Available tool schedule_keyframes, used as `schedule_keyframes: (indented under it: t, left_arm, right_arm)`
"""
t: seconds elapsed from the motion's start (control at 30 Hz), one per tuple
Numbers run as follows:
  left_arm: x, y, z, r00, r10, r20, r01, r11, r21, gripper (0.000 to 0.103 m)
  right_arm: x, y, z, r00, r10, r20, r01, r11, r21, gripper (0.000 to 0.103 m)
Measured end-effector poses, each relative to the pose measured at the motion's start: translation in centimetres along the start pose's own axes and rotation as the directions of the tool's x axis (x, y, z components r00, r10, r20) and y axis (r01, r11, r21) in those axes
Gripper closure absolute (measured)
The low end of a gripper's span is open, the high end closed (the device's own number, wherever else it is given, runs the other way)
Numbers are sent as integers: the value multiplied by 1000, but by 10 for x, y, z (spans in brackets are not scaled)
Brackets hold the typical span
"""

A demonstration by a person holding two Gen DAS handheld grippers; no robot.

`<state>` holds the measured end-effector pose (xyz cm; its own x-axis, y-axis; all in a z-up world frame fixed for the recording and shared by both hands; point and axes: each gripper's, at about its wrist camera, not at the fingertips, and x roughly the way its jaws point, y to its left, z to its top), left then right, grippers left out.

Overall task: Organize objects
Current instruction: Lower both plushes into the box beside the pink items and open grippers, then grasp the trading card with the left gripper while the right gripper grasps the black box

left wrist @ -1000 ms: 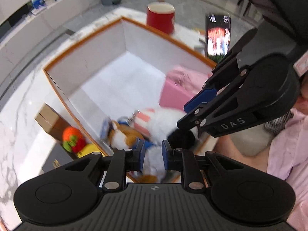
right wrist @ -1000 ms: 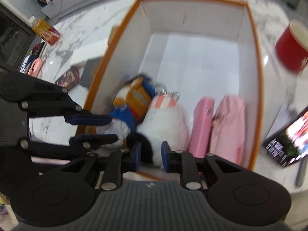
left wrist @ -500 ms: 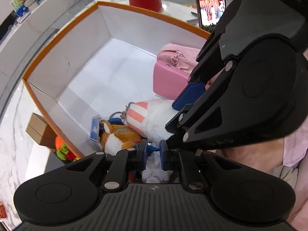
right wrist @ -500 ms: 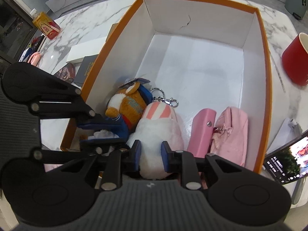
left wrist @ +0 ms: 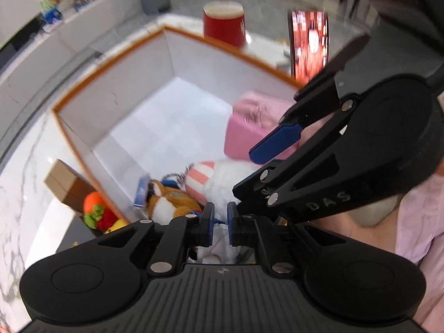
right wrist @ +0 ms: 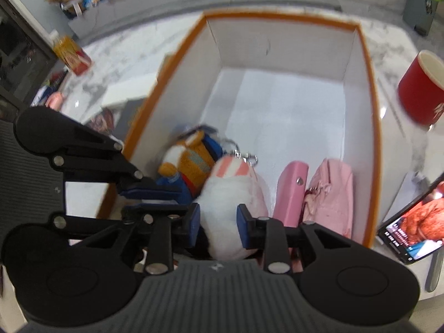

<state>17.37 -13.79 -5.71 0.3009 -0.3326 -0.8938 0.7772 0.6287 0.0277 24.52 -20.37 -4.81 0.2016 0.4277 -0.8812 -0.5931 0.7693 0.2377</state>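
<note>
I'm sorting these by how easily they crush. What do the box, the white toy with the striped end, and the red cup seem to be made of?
The box looks like stiff cardboard: flat matte white walls, orange rim, a small crack in the far wall. The white toy is fuzzy plush, probably stuffed fabric. The red cup has a smooth red wall and pale inside; paper or ceramic, the blur leaves it open.

Left gripper (left wrist: 220, 223): jaws closed to a narrow gap over white fabric at the near end of the box (left wrist: 111, 94). Right gripper (left wrist: 266, 163): enters from the right, blue pads apart, above the white plush (left wrist: 222, 174). Orange plush (left wrist: 169, 202) lies left of it; pink bags (left wrist: 244, 127) behind. Red cup (left wrist: 223, 23) stands beyond the box.
</note>
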Motion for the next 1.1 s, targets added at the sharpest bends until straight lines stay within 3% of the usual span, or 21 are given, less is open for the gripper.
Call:
schedule_keyframes:
  t: [0.2, 0.4, 0.57, 0.63, 0.7, 0.73, 0.9, 1.0, 1.1]
  left_arm:
    - [-66, 21, -22, 985, 28, 170, -14, 996, -83, 82]
    - [-119, 60, -53, 962, 162, 218, -123, 975, -183, 77]
    - [-128, 95, -87, 951, 242, 193, -189, 947, -259, 72]
    - [-128, 106, -104, 949, 258, 182, -201, 939, -280, 64]
    - [-120, 117, -116, 949, 276, 155, -223, 930, -293, 60]
    - [-116, 121, -122, 947, 289, 141, -239, 926, -291, 57]
    - [-88, 137, -147, 951, 287, 113, -254, 936, -242, 41]
    - [-69, 151, -163, 952, 289, 97, -264, 940, -216, 28]
    - [-51, 164, -172, 954, 290, 74, -272, 944, -189, 26]
  right_arm:
    - [-38, 24, -6, 985, -7, 172, 13, 999, -37, 61]
    - [-57, 67, -1, 956, 81, 283, -45, 990, -135, 54]
    - [-41, 105, 13, 960, 123, 253, -73, 977, -198, 54]
    - [-30, 118, 19, 964, 124, 233, -71, 972, -224, 52]
    - [-19, 130, 24, 970, 117, 212, -64, 968, -241, 34]
    - [-12, 136, 26, 972, 110, 206, -58, 968, -245, 33]
    - [26, 163, 38, 984, 78, 162, -27, 955, -296, 32]
    - [55, 175, 47, 992, 23, 128, 20, 947, -320, 20]
    - [84, 175, 61, 996, -34, 87, 55, 964, -260, 17]
